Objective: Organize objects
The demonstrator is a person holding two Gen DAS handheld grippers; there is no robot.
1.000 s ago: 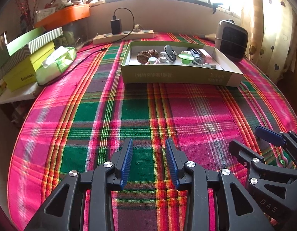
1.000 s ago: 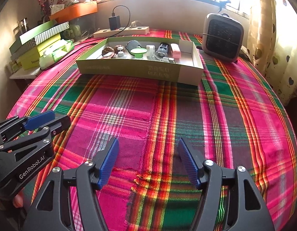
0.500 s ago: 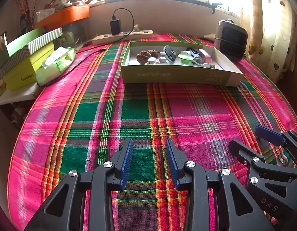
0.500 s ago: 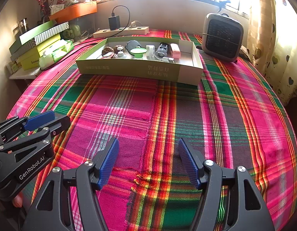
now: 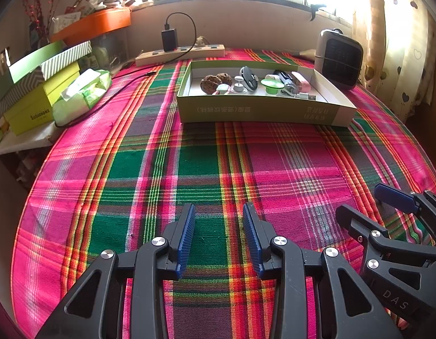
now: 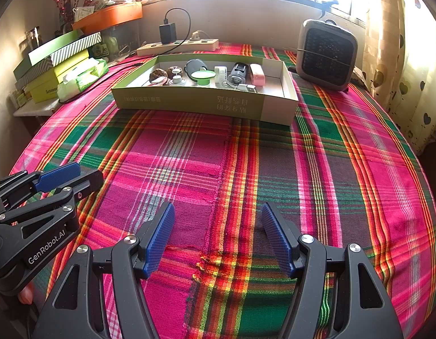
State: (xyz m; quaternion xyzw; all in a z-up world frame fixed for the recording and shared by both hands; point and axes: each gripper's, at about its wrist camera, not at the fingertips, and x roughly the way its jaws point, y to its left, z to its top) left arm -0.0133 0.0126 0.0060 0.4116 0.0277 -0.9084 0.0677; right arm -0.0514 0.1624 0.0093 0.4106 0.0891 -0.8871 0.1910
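Nothing has changed across the last second: both grippers sit in the same spot low over the plaid cloth (image 5: 218, 169) on the desk, same tilt, same jaw gaps. Left gripper (image 5: 218, 237) is part open, gap narrow, nothing between its blue pads. Right gripper (image 6: 217, 240) is wider, also empty. For the task this reads as an idle pause, either before a first reach or after the last item went in; no loose item shows on the cloth, so sorting looks near done or done.

All the small things lie inside the one shallow green box (image 6: 206, 104) at the far side of the desk, well apart from both grippers. Count in the box, left to right:
- 2 walnuts (image 5: 211, 84), touching
- 1 small white knob piece (image 5: 238, 86)
- 1 dark oval gadget (image 5: 248, 76)
- 1 green round lid (image 6: 202, 75)
- 1 small white block (image 6: 220, 74)
- 1 dark cylinder (image 6: 238, 72)
- 1 pink case (image 6: 257, 74)
- 1 white cable plug (image 6: 247, 87), near the front wall

A small pale green piece by the walnuts is too small to identify.

Outside the box: 1 power strip (image 5: 179, 53) with 1 black charger, 1 grey heater (image 6: 327, 53), 1 tissue pack (image 5: 82, 94), stacked boxes at left.
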